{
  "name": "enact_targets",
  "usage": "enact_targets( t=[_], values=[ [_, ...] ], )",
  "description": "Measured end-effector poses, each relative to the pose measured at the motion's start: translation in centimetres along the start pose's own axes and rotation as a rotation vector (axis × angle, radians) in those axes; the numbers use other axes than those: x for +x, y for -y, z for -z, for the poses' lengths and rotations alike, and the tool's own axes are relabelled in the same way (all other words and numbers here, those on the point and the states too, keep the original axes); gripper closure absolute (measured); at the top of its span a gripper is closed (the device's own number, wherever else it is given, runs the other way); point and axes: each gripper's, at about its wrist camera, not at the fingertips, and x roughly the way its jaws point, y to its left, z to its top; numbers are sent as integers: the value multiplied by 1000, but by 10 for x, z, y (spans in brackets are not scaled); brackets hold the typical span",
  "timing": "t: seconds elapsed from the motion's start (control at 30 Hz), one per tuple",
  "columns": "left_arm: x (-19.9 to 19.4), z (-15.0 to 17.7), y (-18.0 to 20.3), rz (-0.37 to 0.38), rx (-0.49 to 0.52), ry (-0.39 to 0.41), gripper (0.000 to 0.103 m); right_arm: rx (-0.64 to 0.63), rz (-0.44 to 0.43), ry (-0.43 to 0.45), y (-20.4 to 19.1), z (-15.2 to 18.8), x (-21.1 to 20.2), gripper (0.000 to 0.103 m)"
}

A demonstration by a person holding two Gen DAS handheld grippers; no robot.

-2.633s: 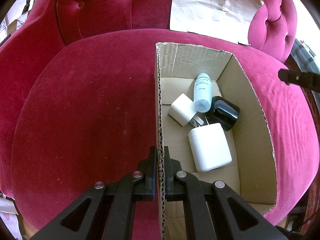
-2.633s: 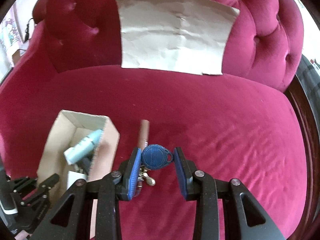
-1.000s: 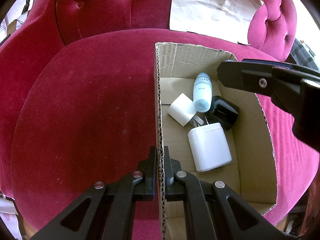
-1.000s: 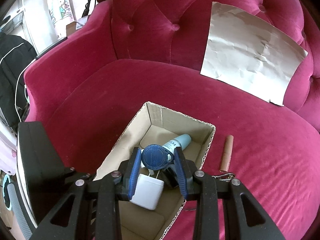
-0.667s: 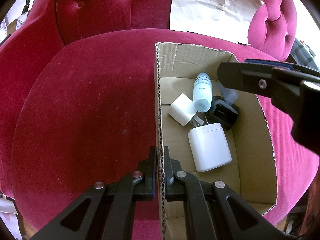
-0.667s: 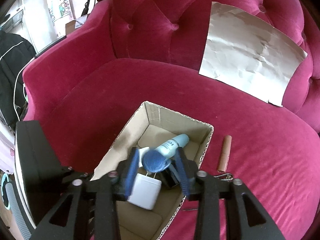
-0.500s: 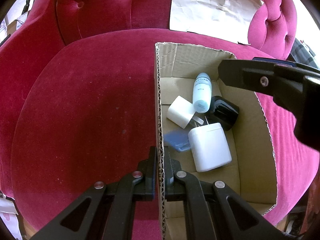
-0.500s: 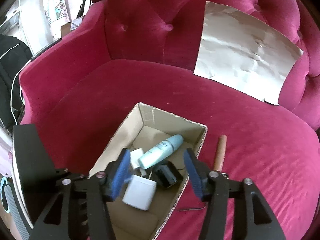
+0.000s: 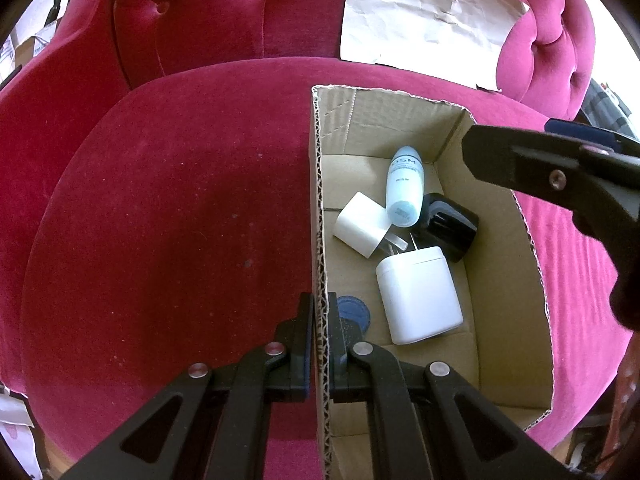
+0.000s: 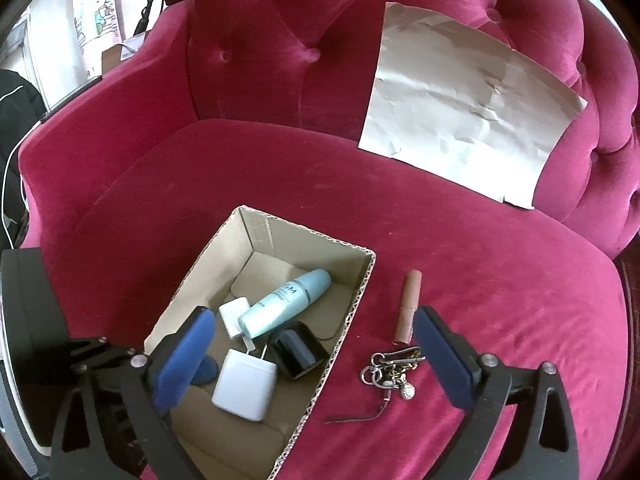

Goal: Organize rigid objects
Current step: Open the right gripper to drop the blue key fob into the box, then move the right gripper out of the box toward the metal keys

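Right gripper (image 10: 316, 360), jaws just sprung wide and empty, hangs over the cardboard box (image 9: 320, 200) where the blue tag (image 9: 354, 312) lies; left gripper (image 9: 320, 320) pinches the wall, which could tip if tugged

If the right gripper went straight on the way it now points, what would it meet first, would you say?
Probably the near right wall of the cardboard box: the right gripper, its jaws just opened wide with nothing between them, straddles that rim. Depth is unclear; it might land on the black object just inside.
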Motion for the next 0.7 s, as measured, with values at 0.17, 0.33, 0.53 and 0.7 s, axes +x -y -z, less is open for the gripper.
enact_targets(
  t=[0.17,0.33,0.53,0.7],
  values=[
    [0,0,2,-2,1,0,98,-3,6,0,2,0,-2,0],
    [-1,0,2,-2,1,0,98,7,17,7,11,-1,-7,0],
    [0,0,0,-1,-1,-1,98,38,47,7,29,1,-10,0],
    [0,-1,0,-2,0,-1,98,73,67,-1,47,7,-11,0]
  ],
)
